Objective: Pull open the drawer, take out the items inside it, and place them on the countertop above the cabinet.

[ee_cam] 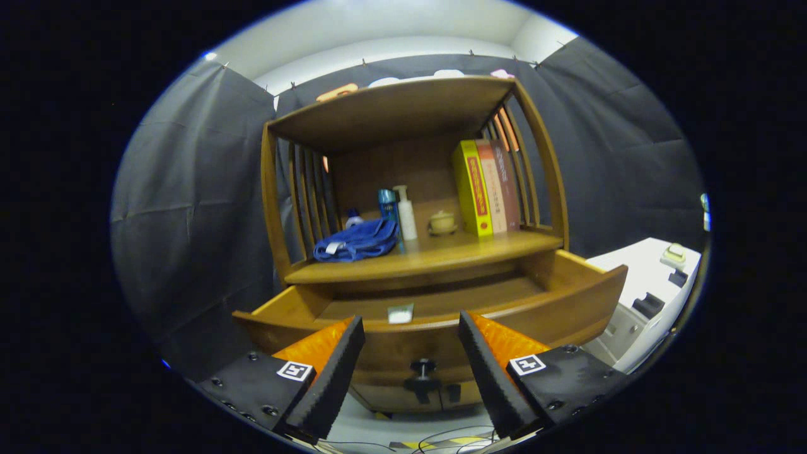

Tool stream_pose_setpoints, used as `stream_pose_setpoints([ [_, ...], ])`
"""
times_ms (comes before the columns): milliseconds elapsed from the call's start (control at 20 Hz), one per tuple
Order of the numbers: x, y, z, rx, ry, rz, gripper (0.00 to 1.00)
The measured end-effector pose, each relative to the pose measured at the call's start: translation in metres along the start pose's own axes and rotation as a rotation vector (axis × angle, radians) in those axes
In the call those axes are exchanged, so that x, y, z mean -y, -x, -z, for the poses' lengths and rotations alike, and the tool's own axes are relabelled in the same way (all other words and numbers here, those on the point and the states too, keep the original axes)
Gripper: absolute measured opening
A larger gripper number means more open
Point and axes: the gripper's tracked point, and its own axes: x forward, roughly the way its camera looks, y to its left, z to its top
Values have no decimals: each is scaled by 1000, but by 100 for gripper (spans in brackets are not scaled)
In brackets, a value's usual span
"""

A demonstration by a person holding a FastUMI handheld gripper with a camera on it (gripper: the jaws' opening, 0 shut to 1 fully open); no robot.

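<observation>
Drawer point(441, 315) stands pulled open under the cabinet's shelf, its knob point(423, 367) facing the gripper point(411, 334). A small pale item point(401, 313) lies inside, just behind the drawer's front wall, straight ahead of and slightly above the spread, empty fingers. Reaching it likely means going forward over that wall.
</observation>
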Motion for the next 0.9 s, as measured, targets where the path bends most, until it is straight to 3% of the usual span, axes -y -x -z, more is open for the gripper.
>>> stream_pose_setpoints([
  [300, -5, -39, -59, -116, 3, -65, 98],
  [500, -1, -78, -88, -168, 43, -36, 98],
  [700, -11, -114, -68, -323, 26, -28, 98],
  [900, -1, -154, -8, -490, 48, 13, 98],
])
